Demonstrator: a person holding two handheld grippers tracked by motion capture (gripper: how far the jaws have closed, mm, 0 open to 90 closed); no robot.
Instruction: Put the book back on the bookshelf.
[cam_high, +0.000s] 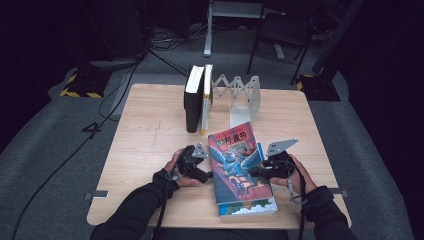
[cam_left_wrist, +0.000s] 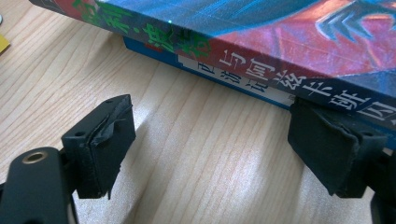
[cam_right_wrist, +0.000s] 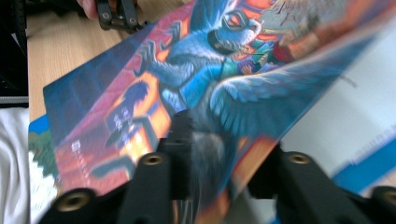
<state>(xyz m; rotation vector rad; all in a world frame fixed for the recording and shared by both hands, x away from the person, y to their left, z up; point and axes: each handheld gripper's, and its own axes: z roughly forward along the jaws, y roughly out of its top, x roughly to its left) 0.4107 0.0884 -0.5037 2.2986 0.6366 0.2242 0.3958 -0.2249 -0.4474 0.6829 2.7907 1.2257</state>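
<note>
Two books lie stacked near the front edge of the worktop (cam_high: 150, 125), a little right of centre. The upper one, the illustrated book (cam_high: 239, 162), shows a blue winged creature on its cover and rests slightly askew on the lower book (cam_high: 250, 207), whose blue and white edge juts out at the near side.

The right gripper (cam_high: 260, 171) comes in from the right and has its jaws closed on the right edge of the illustrated book (cam_right_wrist: 187, 88): in the right gripper view one jaw presses on top of the cover and the other sits beneath it, with that edge raised off the lower book (cam_right_wrist: 355, 135).

The left gripper (cam_high: 204, 175) lies low on the worktop just left of the stack. Its jaws are spread wide and hold nothing; in the left gripper view the right-hand jaw sits right at the spine of the illustrated book (cam_left_wrist: 280, 51), and the lower book (cam_left_wrist: 224, 77) shows beneath it.

Farther back, two upright books (cam_high: 196, 97) stand against a folding metal bookend rack (cam_high: 240, 92).
</note>
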